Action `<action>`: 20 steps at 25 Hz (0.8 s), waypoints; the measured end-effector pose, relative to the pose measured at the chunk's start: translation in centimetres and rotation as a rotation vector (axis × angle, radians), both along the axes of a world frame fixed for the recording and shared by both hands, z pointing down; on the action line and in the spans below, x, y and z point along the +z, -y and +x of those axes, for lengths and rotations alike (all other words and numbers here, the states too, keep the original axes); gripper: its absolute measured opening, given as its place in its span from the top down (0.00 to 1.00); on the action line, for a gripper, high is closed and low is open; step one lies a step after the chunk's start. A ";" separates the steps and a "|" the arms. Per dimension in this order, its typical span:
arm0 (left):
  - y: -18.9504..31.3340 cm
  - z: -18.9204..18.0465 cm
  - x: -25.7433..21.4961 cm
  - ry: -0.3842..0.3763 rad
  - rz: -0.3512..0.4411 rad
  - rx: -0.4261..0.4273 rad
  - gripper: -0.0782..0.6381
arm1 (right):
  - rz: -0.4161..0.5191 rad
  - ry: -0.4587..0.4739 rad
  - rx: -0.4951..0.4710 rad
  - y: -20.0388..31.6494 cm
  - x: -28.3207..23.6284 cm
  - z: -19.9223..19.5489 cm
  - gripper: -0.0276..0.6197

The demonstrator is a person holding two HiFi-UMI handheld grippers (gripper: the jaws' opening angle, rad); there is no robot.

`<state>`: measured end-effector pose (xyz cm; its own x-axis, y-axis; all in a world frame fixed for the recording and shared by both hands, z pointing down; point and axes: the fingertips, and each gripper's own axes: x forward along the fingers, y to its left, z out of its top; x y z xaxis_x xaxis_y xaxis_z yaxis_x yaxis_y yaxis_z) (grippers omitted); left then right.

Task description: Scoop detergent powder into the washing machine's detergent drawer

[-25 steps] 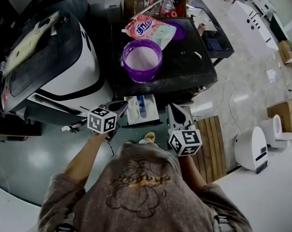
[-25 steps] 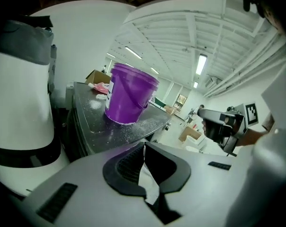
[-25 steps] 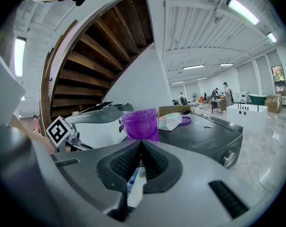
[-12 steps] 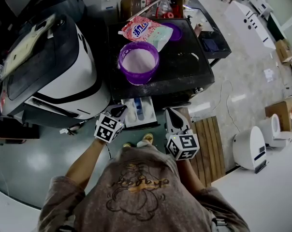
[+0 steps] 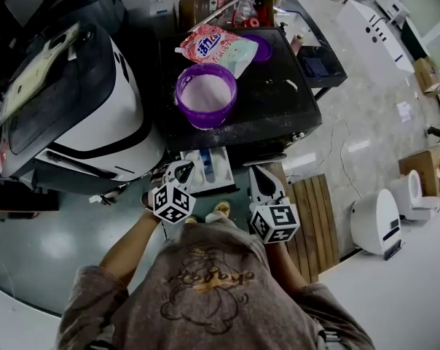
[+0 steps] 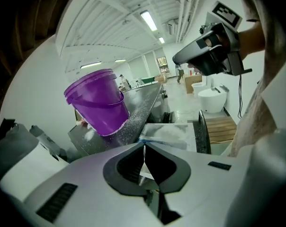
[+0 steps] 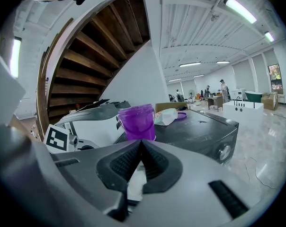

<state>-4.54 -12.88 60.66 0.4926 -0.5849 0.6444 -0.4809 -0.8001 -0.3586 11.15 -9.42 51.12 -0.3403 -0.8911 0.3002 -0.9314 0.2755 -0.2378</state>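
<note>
1. Finding the detergent drawer point(image 5: 209, 168) pulled open from the front of the black washing machine point(image 5: 278, 100), pale inside, long axis running out toward the person.
2. Placing the powder supply behind it: purple bucket point(image 5: 205, 95) upright on the machine's top with white powder inside, detergent bag point(image 5: 216, 46) lying at its far side.
3. Reading the relation that matters: drawer between the two grippers, just right of the left gripper point(image 5: 181, 170) and somewhat further from the right gripper point(image 5: 259, 175); bucket ahead of and above both, a little nearer the left.
4. Noting both pairs of jaws closed tip to tip with nothing between them.
5. Seeing both grippers held low before the torso, elbows bent, tips aimed forward at the machine.
6. Judging scooping not yet begun: no scoop made out anywhere, so probably opening a gripper and reaching up to the bucket first.
</note>
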 end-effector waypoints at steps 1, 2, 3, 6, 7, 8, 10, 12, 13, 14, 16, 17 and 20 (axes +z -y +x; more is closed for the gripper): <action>0.0 0.1 0.0 0.023 0.016 0.012 0.86 | -0.001 0.000 0.000 0.0 0.1 0.1 0.95; -0.1 0.3 0.1 0.045 0.032 0.024 0.86 | -0.002 0.000 0.001 0.0 0.1 0.1 0.95; -0.1 0.3 0.2 0.067 0.047 0.037 0.86 | -0.003 0.000 0.001 0.1 0.2 0.2 0.95; -0.2 0.4 0.3 0.135 0.107 0.068 0.86 | -0.002 -0.005 0.004 0.1 0.2 0.3 0.95; -0.2 0.3 0.3 0.152 0.130 0.074 0.86 | -0.001 -0.005 0.004 0.2 0.1 0.2 0.95; -0.2 0.3 0.1 0.163 0.152 0.080 0.86 | -0.001 -0.004 0.003 0.2 0.1 0.2 0.95; -0.4 0.5 0.0 0.173 0.184 0.093 0.86 | -0.002 0.002 0.001 0.2 0.2 0.1 0.95; -0.6 0.7 -0.1 0.178 0.202 0.109 0.86 | -0.005 0.005 0.001 0.1 0.3 0.1 0.95; -0.7 0.8 -0.1 0.179 0.208 0.115 0.86 | -0.006 0.004 0.001 0.1 0.3 0.1 0.95; -0.7 0.8 -0.2 0.180 0.212 0.121 0.86 | -0.006 0.004 0.001 0.1 0.3 0.0 0.95; -0.7 1.0 -0.4 0.185 0.223 0.136 0.86 | -0.005 0.003 0.001 0.2 0.3 0.0 0.95; -0.7 1.0 -0.4 0.188 0.227 0.143 0.86 | -0.003 0.003 0.001 0.2 0.2 0.0 0.95; -0.9 1.0 -0.4 0.190 0.238 0.160 0.86 | 0.001 0.004 -0.003 0.2 0.1 -0.1 0.95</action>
<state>-3.53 -12.01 60.23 0.4745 -0.6545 0.5886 -0.2622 -0.7434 -0.6152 11.03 -9.65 51.21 -0.3443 -0.8904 0.2977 -0.9295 0.2786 -0.2416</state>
